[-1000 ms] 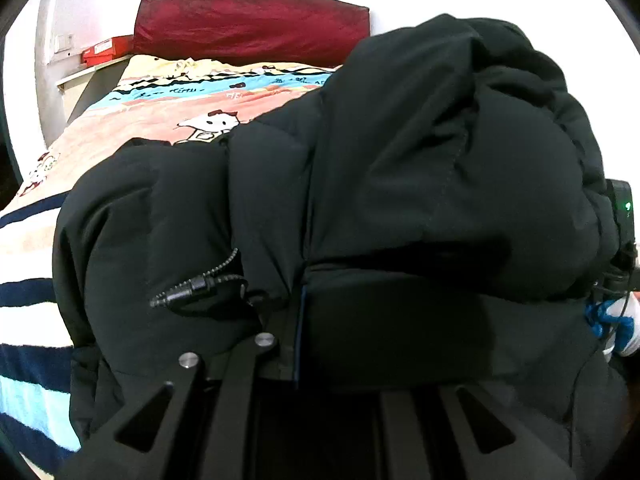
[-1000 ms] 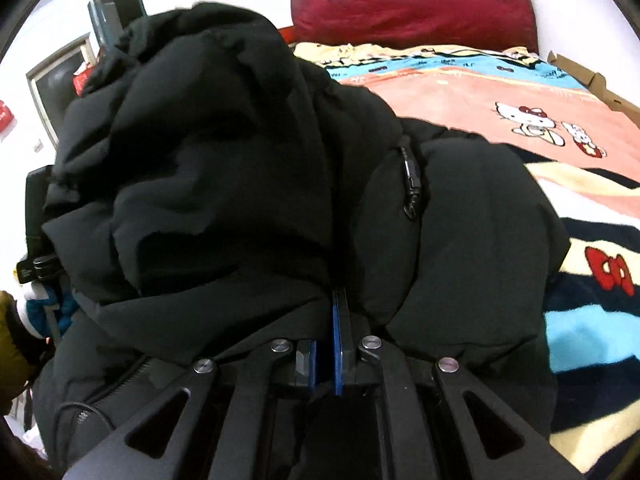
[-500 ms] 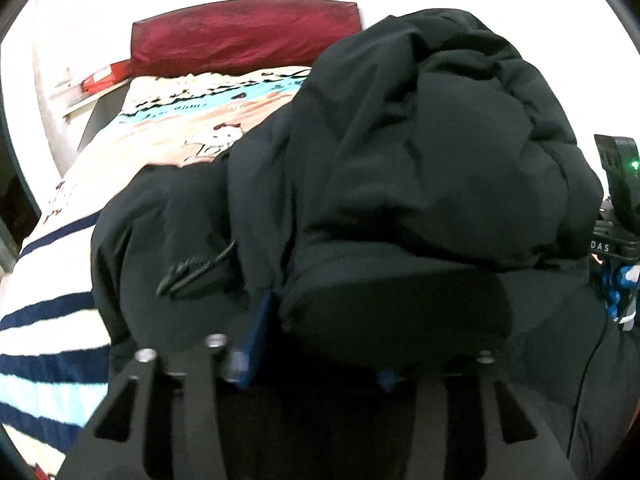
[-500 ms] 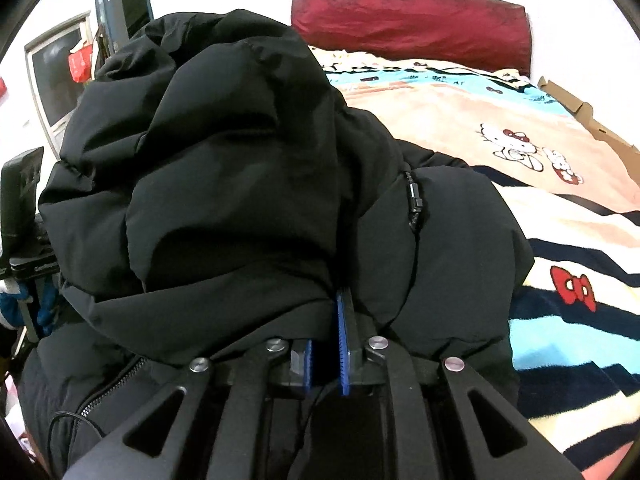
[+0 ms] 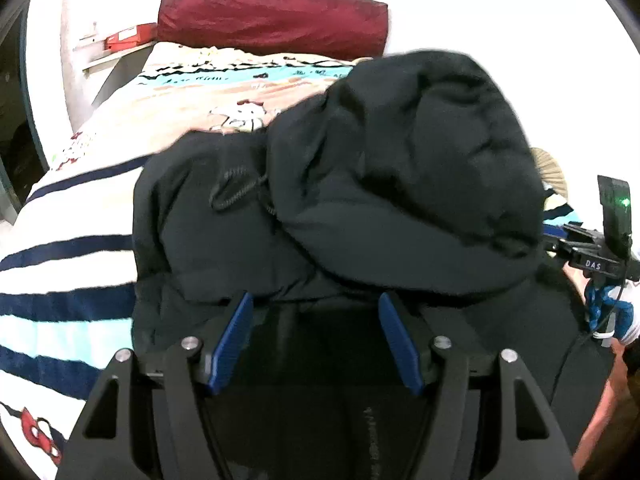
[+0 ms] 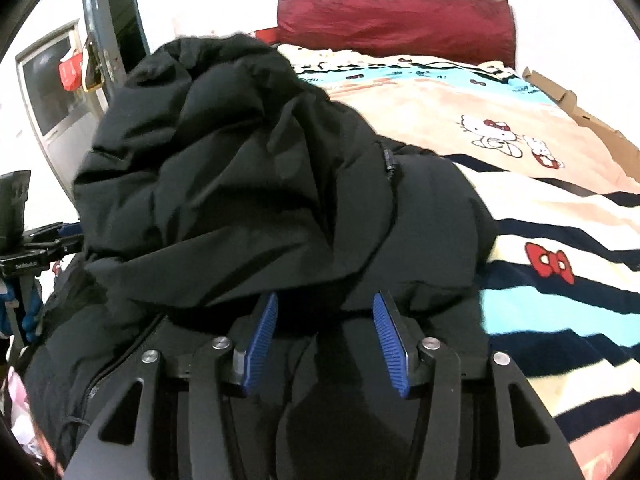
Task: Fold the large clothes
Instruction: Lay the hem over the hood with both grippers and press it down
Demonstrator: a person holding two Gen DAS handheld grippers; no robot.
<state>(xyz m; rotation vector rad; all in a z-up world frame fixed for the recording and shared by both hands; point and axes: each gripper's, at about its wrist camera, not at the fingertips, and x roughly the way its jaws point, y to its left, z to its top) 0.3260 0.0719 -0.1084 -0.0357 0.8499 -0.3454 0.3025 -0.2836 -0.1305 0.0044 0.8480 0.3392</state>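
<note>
Both grippers stand with jaws spread wide and nothing between the blue pads: the left gripper [image 5: 316,312] and the right gripper [image 6: 324,308] each sit at the near edge of the black puffer jacket [image 5: 400,168], which lies heaped just ahead of them. Beneath and beyond it spreads the striped cartoon-cat blanket [image 6: 560,216], with the dark red headboard [image 5: 272,20] farthest ahead. A drawcord [image 5: 236,188] lies on the jacket ahead-left of the left gripper.

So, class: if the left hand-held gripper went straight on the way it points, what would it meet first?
The left hand-held gripper, open, would most likely meet the bunched black jacket right ahead.
</note>
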